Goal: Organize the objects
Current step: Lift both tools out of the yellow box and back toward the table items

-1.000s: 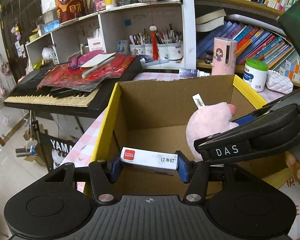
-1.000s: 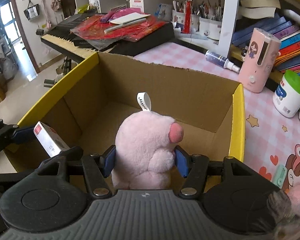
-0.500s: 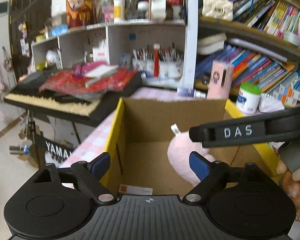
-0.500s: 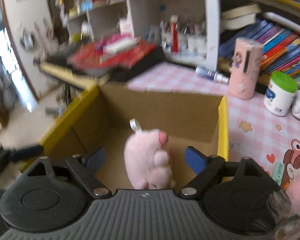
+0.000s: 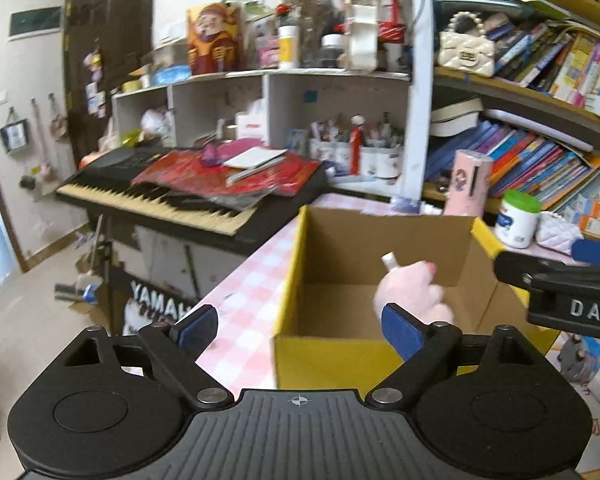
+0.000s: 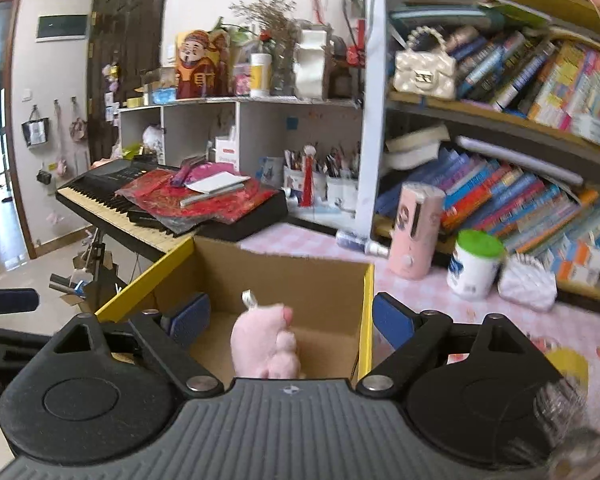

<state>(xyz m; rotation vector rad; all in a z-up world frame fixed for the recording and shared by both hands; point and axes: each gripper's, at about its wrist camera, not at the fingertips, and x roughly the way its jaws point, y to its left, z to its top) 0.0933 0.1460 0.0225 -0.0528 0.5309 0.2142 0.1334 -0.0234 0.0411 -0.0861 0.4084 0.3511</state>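
Observation:
An open cardboard box [image 5: 384,236] with yellow rims stands on the pink checked table [image 5: 248,292]; it also shows in the right wrist view [image 6: 284,280]. A pink plush toy [image 5: 412,292] with a white tag lies inside it, also seen in the right wrist view [image 6: 266,346]. My left gripper [image 5: 300,328] is open and empty, raised above the box's near rim. My right gripper [image 6: 286,320] is open and empty, above the box's near side. The staple box is hidden from view inside the box.
A black keyboard [image 5: 172,196] under red cloth stands left of the table. A pink cylinder [image 6: 418,232], a green-lidded jar [image 6: 474,264] and a white purse [image 6: 528,280] stand by the bookshelf [image 6: 512,200]. The right gripper's arm [image 5: 572,292] crosses the left view.
Both grippers opened, dropping the staple box and the plush toy into the box, then rose and pulled back from it.

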